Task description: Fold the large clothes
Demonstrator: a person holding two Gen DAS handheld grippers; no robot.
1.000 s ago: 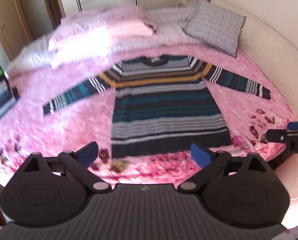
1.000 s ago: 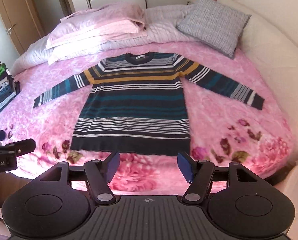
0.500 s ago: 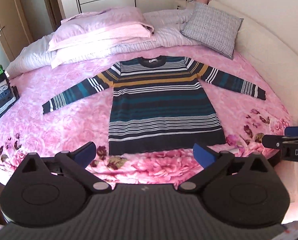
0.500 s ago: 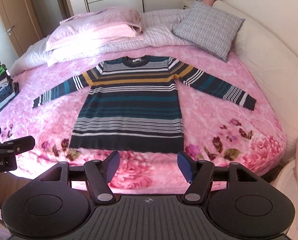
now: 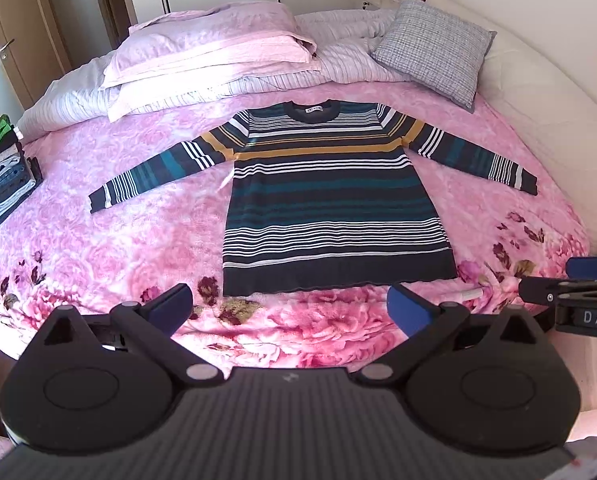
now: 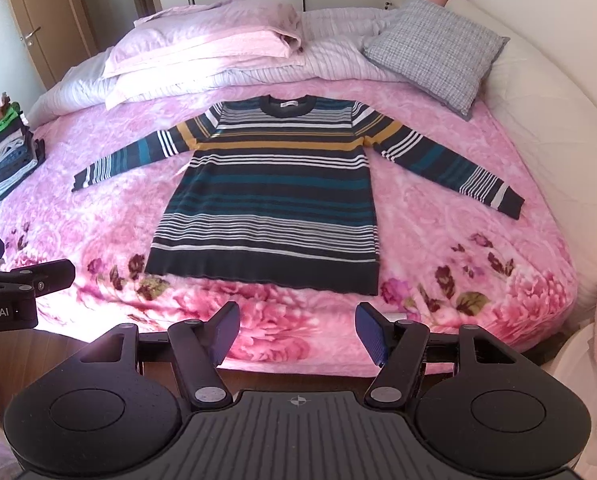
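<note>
**Striped sweater spread flat on the pink bed, both tongs empty**

At the far left edge of the bed sits a stack of folded clothes in green, grey and denim blue, well apart from the garment. The pink floral plush bedspread lies bare between that stack and the long-sleeved knit sweater striped in navy, teal, white and mustard, which lies face up in the middle of the bed, collar toward the pillows, hem toward the near edge, both sleeves stretched out sideways and slanting slightly down. Nothing rests on the sweater or crosses it.

Behind it, a heap of pale pink pillows and folded striped bedding runs along the head of the bed, close to the collar but not touching it. To the right of that leans a grey checked square cushion against the cream padded bed surround (the right sleeve cuff ends just short of this surround).

The left tongs hang above the near edge of the bed, blue pads spread wide with nothing between them. The right tongs hover just off the same edge, near the sweater's hem, likewise parted and empty. Each appears at the side of the other's view.
</note>
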